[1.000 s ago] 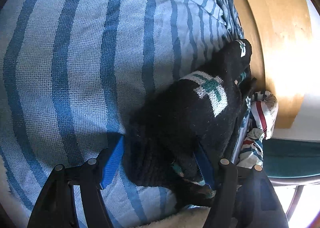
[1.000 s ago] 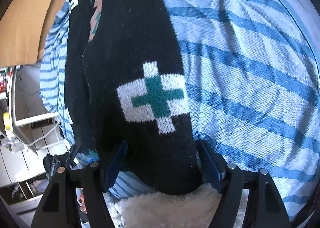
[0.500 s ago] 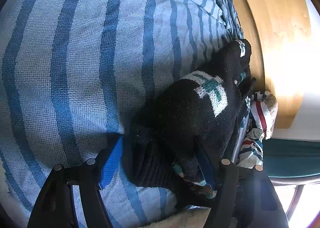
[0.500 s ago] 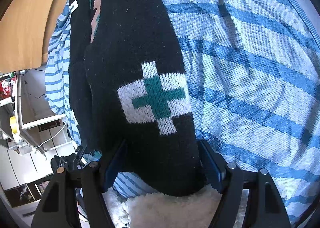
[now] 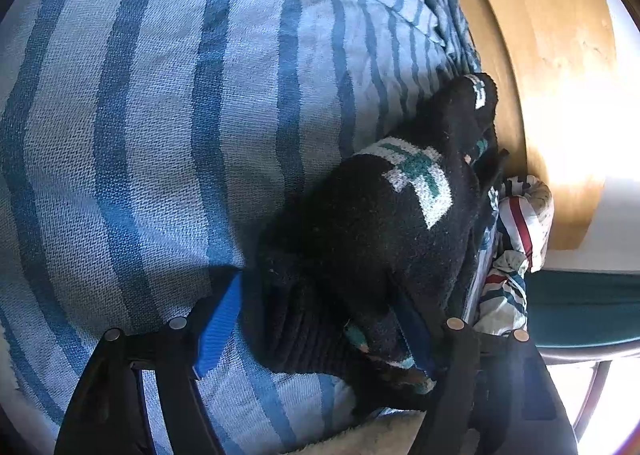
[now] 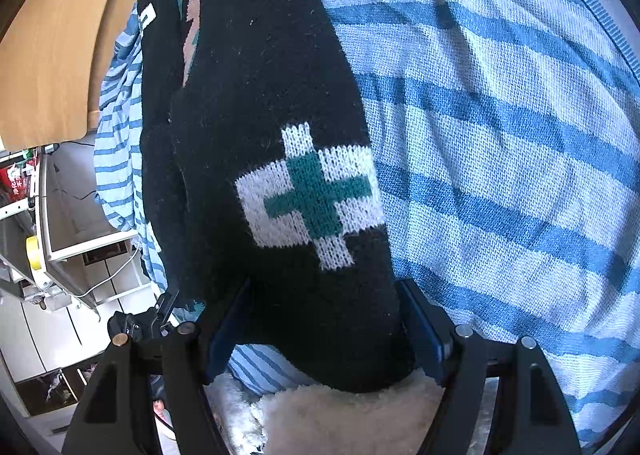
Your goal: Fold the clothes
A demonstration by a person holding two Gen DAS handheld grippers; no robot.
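We could read no words or numbers; the only sign was a green cross on a white patch [image 6: 314,195], knitted into the black sweater [image 6: 260,75].

Two close fisheye views are taken from behind each gripper's fingers, both angled steeply down onto a blue striped garment [image 5: 168,127]. From the left wrist, the folded black knit [image 5: 360,231] is seen at lower right, with a wooden tabletop [image 5: 552,55] at the upper right. From the right wrist, the same black knit [image 6: 272,115] fills the centre, the tabletop [image 6: 52,67] lies at upper left and the striped cloth [image 6: 500,135] to the right. Shared by both views are the knit's white and green cross [image 5: 420,179] [image 6: 312,195] and the fleecy white fabric [image 6: 340,415] at the bottom edge.
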